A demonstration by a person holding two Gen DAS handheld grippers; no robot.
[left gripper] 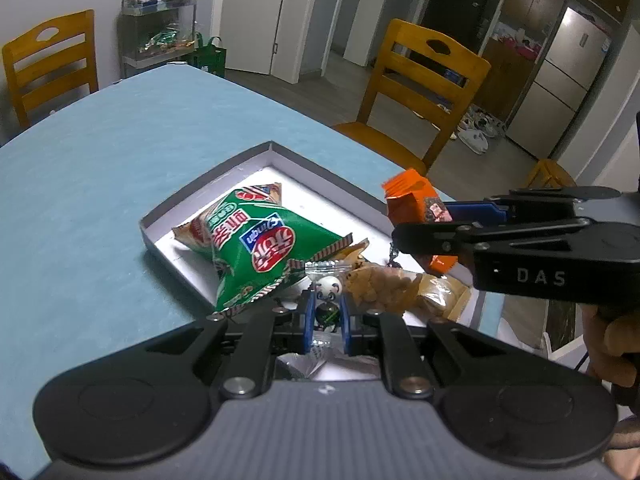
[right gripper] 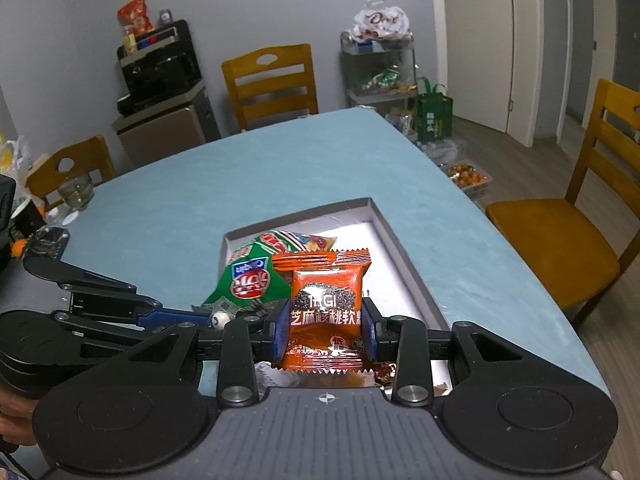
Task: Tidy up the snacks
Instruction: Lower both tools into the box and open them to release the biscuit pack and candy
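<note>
Both claws are loaded over the tray: your right claw pinches the orange packet, your left claw the panda candy. Next, lower each toward the bare floor at 12 o'clock and let go.

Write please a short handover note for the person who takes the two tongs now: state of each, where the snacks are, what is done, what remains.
Left tongs: shut on a small panda candy, low over the box's near end.
Right tongs: shut on the orange packet, held above the grey box.
Done: green chip bag and clear snack bag lie in the box.
Left: set both held snacks into the box, perhaps in its free far part.
</note>
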